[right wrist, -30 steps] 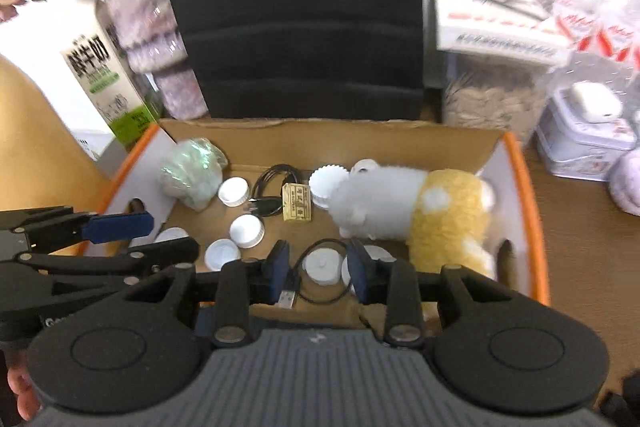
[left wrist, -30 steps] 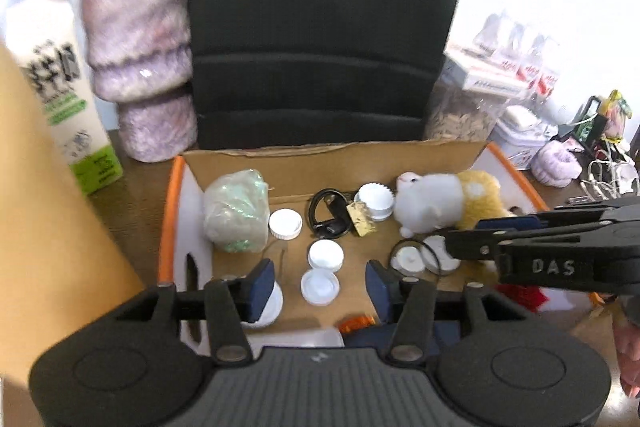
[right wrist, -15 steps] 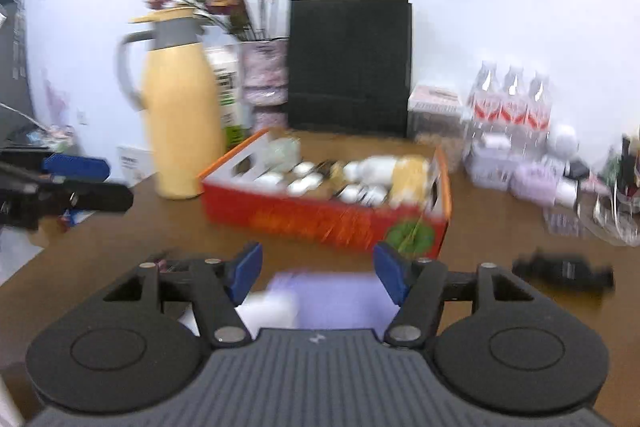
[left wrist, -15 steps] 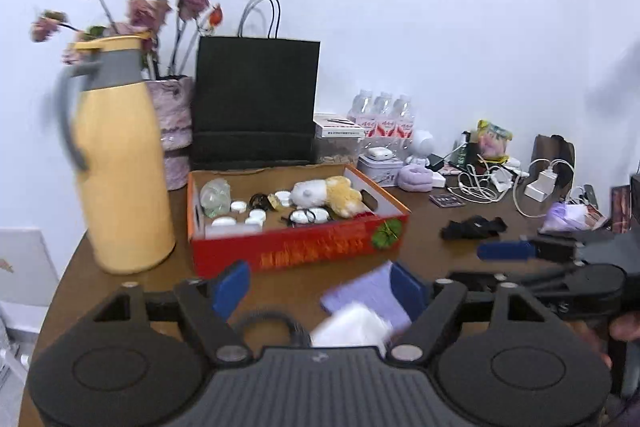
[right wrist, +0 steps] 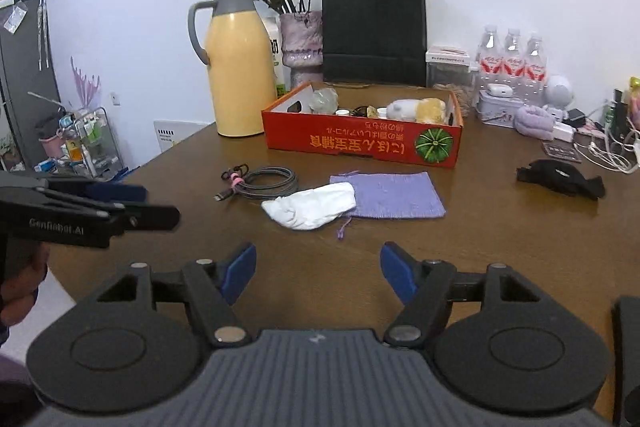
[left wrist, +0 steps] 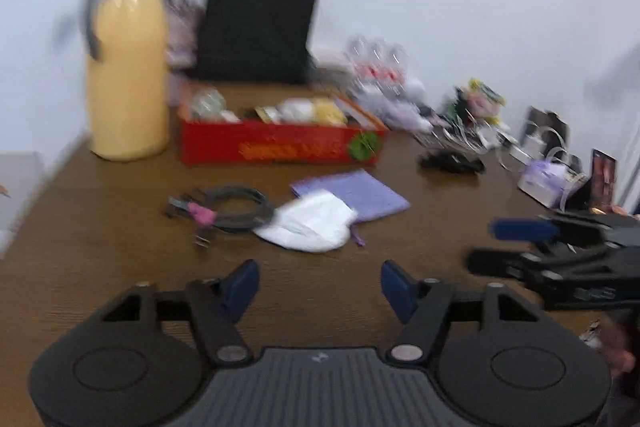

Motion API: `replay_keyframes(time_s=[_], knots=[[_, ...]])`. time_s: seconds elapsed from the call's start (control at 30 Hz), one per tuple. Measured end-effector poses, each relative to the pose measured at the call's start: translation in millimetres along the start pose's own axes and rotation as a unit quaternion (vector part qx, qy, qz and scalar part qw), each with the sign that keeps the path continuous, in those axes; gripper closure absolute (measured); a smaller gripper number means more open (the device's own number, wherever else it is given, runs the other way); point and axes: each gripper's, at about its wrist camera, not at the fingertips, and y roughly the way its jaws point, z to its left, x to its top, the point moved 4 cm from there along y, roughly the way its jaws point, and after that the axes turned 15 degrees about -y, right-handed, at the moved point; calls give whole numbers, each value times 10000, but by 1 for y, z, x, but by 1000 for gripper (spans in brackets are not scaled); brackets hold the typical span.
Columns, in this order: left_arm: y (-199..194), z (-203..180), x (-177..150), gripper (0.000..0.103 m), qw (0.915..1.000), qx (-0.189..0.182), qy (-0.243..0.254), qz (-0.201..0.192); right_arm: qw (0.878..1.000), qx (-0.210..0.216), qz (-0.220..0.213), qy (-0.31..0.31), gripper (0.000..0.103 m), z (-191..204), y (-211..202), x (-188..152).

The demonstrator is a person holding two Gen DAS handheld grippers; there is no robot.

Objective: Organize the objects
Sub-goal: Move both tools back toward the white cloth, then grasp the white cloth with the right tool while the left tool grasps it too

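A red cardboard box (right wrist: 360, 143) stands mid-table with a white and yellow plush toy (right wrist: 416, 109), bottle caps and small items inside. In front of it lie a coiled grey cable (right wrist: 264, 183), a white cloth (right wrist: 312, 205) and a purple pouch (right wrist: 396, 195). A black strap-like item (right wrist: 560, 177) lies to the right. My left gripper (left wrist: 320, 283) hovers near the table's front edge, its jaws closing with nothing between them. My right gripper (right wrist: 318, 267) is beside it, its jaws opening and also empty. The left wrist view is blurred.
A yellow jug (right wrist: 238, 63), a vase of dried flowers (right wrist: 302, 43) and a black paper bag (right wrist: 374, 31) stand behind the box. Water bottles (right wrist: 512, 63), a tin and tangled chargers crowd the back right. The table's rounded edge (right wrist: 132, 171) falls away at the left.
Both grippers have pulled far back from over the box to the table's front. Both jaws stand wider than a second ago; the left has narrowed since half a second ago.
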Motion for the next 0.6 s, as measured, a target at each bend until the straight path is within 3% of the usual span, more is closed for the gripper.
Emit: replay_keyframes(time_s=[0.2,0.4,0.43,0.47,0.5,0.57,0.6], knots=[[87,20,19,53,9963,307,-599,534,9994,131,305,114,53,-38,98,18],[121,24,28,45,9954,341,-759,466,9981,255,421,359,56,-63,184,38],[122,23,28,43,9958,352,-749,403,9976,297,475,403,65,-64,194,38],[124,22,27,43,9959,411,-714,363,9964,389,546,510,83,-66,202,36],[124,21,28,45,9959,468,-694,337,9950,501,618,604,90,-65,208,33],[122,20,27,52,9954,632,-644,310,9942,509,690,653,93,-62,206,28],[119,20,26,62,9948,726,-645,292,9945,496,657,650,94,-59,199,25]])
